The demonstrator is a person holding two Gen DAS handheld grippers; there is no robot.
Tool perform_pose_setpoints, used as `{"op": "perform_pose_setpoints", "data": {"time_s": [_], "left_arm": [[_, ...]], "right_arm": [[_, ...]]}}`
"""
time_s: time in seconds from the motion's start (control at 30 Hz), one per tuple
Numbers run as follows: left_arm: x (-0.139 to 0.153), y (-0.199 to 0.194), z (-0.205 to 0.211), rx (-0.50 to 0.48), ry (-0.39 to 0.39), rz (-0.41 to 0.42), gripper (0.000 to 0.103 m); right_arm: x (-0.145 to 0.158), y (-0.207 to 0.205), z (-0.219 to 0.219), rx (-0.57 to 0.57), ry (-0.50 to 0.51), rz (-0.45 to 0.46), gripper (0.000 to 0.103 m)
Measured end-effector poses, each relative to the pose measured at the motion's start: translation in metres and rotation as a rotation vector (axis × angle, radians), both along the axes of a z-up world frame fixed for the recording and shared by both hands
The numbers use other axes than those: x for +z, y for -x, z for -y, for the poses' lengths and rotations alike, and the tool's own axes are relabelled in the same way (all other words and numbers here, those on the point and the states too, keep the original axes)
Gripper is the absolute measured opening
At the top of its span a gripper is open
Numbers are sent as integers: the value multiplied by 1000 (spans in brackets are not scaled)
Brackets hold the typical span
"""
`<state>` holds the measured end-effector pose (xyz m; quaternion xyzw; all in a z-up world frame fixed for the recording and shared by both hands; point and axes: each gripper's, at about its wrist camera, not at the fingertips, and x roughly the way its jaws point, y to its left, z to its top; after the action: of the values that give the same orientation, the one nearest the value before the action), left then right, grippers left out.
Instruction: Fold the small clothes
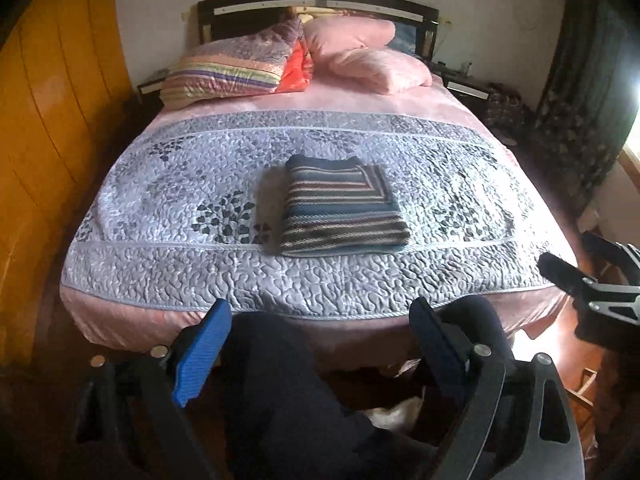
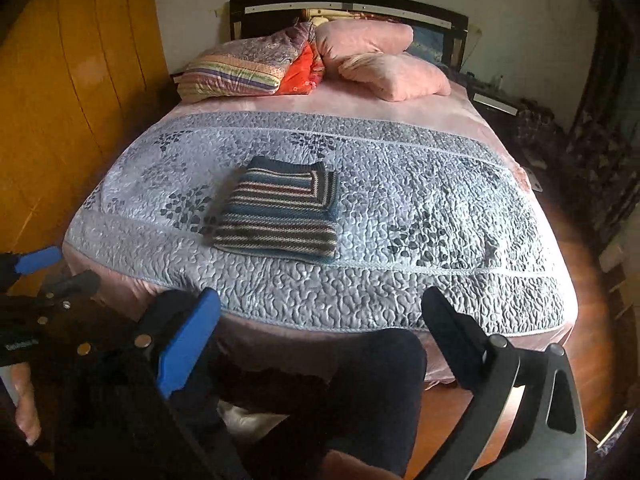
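Observation:
A striped knit garment (image 1: 340, 208) (image 2: 278, 212) lies folded in a neat rectangle on the grey-blue quilted bedspread (image 1: 200, 184) (image 2: 420, 208), near the bed's middle. My left gripper (image 1: 320, 316) hangs open off the foot of the bed, well short of the garment, with nothing between its blue-padded fingers. My right gripper (image 2: 320, 312) is open too, held back from the bed's near edge and empty. In the left wrist view the right gripper (image 1: 568, 256) shows at the right edge. The left gripper (image 2: 44, 270) shows at the left edge of the right wrist view.
Several pillows (image 1: 360, 56) (image 2: 384, 56) are piled at the dark headboard (image 1: 320, 4). An orange wooden wardrobe (image 1: 52, 120) runs along the left. Dark curtains (image 1: 580, 100) and a bright window are on the right. A person's dark-trousered legs (image 1: 280, 380) (image 2: 372, 392) stand at the bed's foot.

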<state>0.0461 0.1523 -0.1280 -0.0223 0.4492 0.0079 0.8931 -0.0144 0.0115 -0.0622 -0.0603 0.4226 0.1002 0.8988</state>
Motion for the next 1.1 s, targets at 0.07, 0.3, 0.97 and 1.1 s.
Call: {"op": "perform_pose_setpoints", "data": {"time_s": [0.07, 0.3, 0.97, 1.1], "left_arm": [[-3, -1, 0, 0, 5, -7, 91], [-13, -6, 6, 1, -10, -39, 91], [-13, -20, 11, -2, -13, -48, 91], [-13, -20, 9, -1, -12, -45, 91]], "right_arm": [[-3, 0, -5, 9, 7, -4, 100], [-11, -11, -8, 11, 5, -20, 100], [-14, -20, -6, 10, 16, -9, 100], [-12, -21, -8, 16, 7, -7, 100]]}}
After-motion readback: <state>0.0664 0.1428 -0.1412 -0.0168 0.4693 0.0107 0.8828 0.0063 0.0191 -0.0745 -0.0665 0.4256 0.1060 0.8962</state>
